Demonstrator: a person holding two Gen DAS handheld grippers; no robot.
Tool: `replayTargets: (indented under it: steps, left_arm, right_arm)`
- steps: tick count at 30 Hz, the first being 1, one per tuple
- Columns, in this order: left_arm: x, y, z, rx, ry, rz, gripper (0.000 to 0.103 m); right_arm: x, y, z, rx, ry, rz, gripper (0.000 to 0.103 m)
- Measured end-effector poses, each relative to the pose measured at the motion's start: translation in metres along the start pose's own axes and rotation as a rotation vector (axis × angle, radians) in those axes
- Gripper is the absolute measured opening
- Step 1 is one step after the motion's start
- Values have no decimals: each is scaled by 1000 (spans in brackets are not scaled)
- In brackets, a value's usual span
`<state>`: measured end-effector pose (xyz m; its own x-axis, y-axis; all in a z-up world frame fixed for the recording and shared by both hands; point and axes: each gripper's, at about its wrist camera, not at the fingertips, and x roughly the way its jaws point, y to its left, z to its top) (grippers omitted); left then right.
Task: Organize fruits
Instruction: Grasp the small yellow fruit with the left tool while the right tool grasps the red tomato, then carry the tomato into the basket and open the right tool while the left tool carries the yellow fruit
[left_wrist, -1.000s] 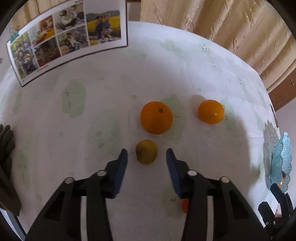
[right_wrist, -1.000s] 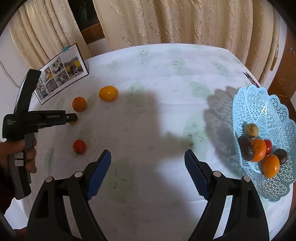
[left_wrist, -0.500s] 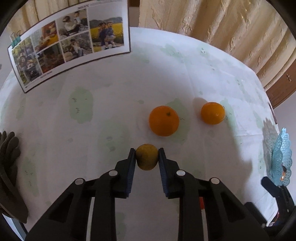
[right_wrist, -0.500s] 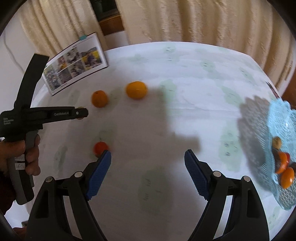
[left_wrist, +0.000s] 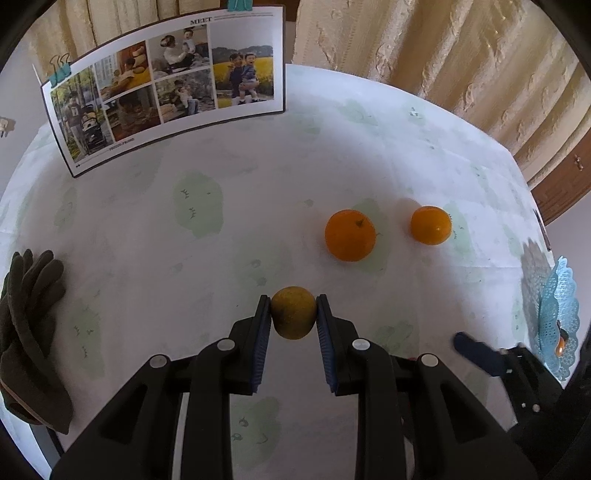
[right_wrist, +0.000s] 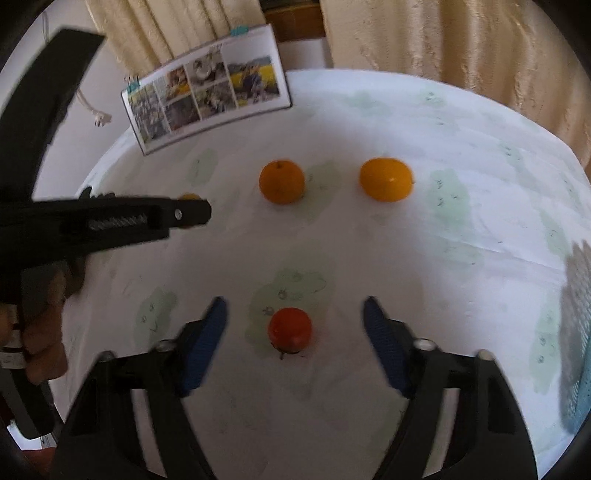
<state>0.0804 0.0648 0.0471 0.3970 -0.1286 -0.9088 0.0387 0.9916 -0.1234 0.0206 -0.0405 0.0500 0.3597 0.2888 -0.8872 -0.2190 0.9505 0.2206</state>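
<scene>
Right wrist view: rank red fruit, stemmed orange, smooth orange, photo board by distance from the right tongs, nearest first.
1. Red fruit: on the table between the open right tongs.
2. Stemmed orange: beyond it, slightly left.
3. Smooth orange: beyond, to the right; too close to 2 to call.
4. Photo board: far edge, left.

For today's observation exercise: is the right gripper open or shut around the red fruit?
Open. The right gripper has just been closing, but its blue pads stand clear of the red fruit between them.
</scene>
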Motion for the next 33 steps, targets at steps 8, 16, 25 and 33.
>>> replayTargets:
  steps: [8,16,25,33]
  left_arm:
    - [2,-6,-1,-1,4,-6,25]
    - [-2,-29,-1,29,-6,-21,25]
    - [-7,-60,-5,65,-13,-30,25]
    - [-14,-83,-8,88,-29,-37,25]
  right_arm:
    - [-8,-9,-8,13,9,10,27]
    - [-44,-42,-16,88,-48,-13,27]
    - [-71,-75,-28,151,-93,-51,27]
    - [-96,-97,-39,186,-129,-81,27]
